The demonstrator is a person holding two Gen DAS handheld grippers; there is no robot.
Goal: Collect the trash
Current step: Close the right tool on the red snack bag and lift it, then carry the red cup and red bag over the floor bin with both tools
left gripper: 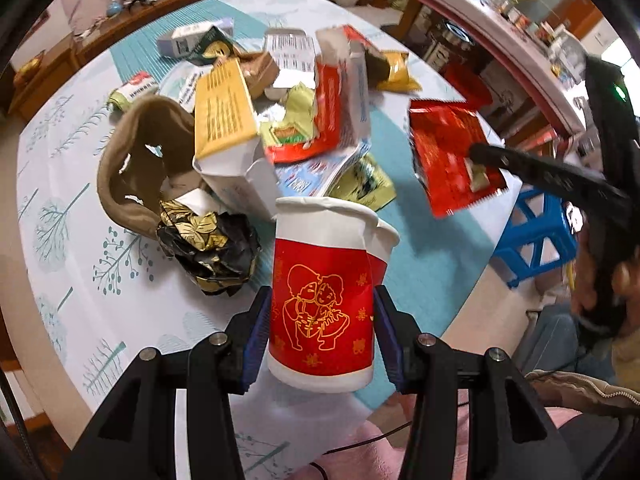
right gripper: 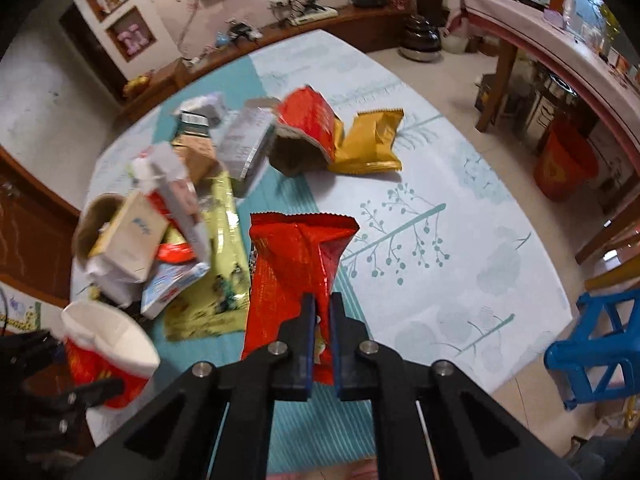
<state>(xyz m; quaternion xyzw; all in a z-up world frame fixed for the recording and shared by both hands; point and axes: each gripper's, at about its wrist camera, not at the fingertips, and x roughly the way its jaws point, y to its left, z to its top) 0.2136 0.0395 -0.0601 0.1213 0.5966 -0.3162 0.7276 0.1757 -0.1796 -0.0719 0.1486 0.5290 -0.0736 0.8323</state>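
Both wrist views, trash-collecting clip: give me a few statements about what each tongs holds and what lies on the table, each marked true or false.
1. The left tongs grip a red-and-white paper cup. True.
2. The right tongs stand wide open with nothing between them. False: they are shut on a red foil snack wrapper.
3. The paper cup is crumpled at its rim. True.
4. A yellow snack bag lies on the tree-patterned tablecloth. True.
5. The blue plastic stool stands on top of the table. False: it stands on the floor beside the table.
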